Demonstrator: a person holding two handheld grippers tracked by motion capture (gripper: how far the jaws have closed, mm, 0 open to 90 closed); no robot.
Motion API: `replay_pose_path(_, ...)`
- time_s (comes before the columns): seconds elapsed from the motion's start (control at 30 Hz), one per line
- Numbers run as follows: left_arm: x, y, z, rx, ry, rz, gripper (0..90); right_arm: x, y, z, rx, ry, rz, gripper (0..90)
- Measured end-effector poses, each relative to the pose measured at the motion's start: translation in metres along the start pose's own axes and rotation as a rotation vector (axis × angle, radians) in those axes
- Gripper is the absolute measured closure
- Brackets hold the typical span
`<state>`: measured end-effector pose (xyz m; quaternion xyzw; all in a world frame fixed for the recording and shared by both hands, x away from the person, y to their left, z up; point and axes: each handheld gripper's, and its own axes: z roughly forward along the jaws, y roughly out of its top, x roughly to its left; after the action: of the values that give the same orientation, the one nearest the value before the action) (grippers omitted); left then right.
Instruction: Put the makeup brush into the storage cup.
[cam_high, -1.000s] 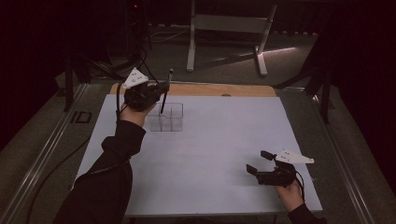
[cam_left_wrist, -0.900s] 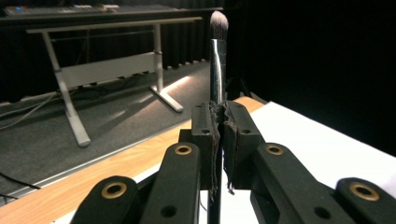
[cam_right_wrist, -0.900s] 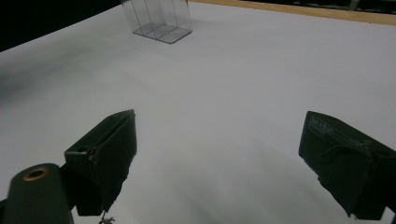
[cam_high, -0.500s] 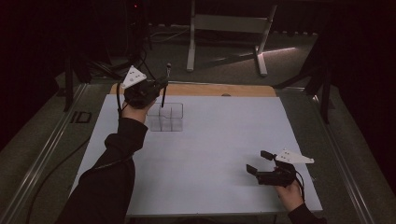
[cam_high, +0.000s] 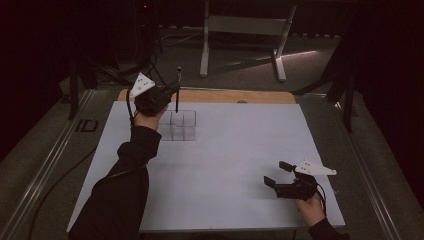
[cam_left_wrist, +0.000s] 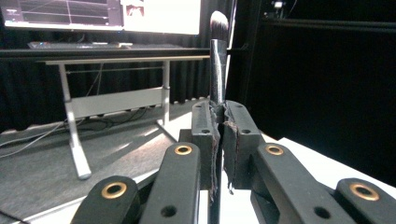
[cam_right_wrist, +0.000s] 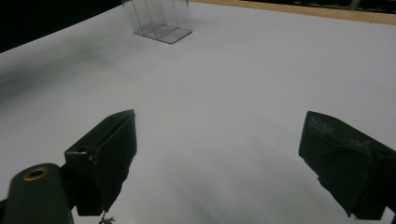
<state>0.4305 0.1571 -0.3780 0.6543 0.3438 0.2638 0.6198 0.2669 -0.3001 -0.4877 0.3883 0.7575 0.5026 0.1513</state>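
Your left gripper (cam_high: 165, 97) has dropped slightly, jaws clamping the upright brush (cam_left_wrist: 217, 70) above the clear organizer (cam_high: 181, 125); bristles show in left gripper view. Right gripper (cam_high: 280, 175) jaws wide, at 4 o'clock.

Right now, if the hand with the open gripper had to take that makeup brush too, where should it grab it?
Probably the thin black handle of the brush, not the soft bristle tip on top. The brush stands upright, clamped in the left gripper above the clear organizer. So the open right gripper would best come in level from the side, closing across the handle just above those jaws.
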Motion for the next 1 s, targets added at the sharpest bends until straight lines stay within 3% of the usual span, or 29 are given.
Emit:
replay_pose_path(0.07, 0.001, -0.002, 0.001, -0.006, -0.004, -0.001, 85.2, 0.000, 0.000, 0.000, 0.001, 0.000, 0.001, 11.4)
replay_pose_path(0.13, 0.003, -0.009, 0.000, -0.047, 0.027, 0.005, 85.2, 0.000, 0.000, 0.000, 0.001, 0.000, -0.001, 11.4)
replay_pose_path(0.23, 0.004, -0.013, 0.001, -0.060, 0.044, -0.005, 85.2, 0.000, 0.000, 0.000, 0.001, 0.000, -0.001, 11.4)
replay_pose_path(0.6, 0.005, -0.029, 0.010, -0.049, 0.062, 0.009, 85.1, 0.000, 0.000, 0.000, 0.002, 0.002, 0.000, 11.4)
replay_pose_path(1.0, 0.008, -0.046, 0.015, -0.016, 0.107, -0.024, 85.1, 0.000, 0.000, 0.000, 0.002, 0.004, -0.001, 11.4)
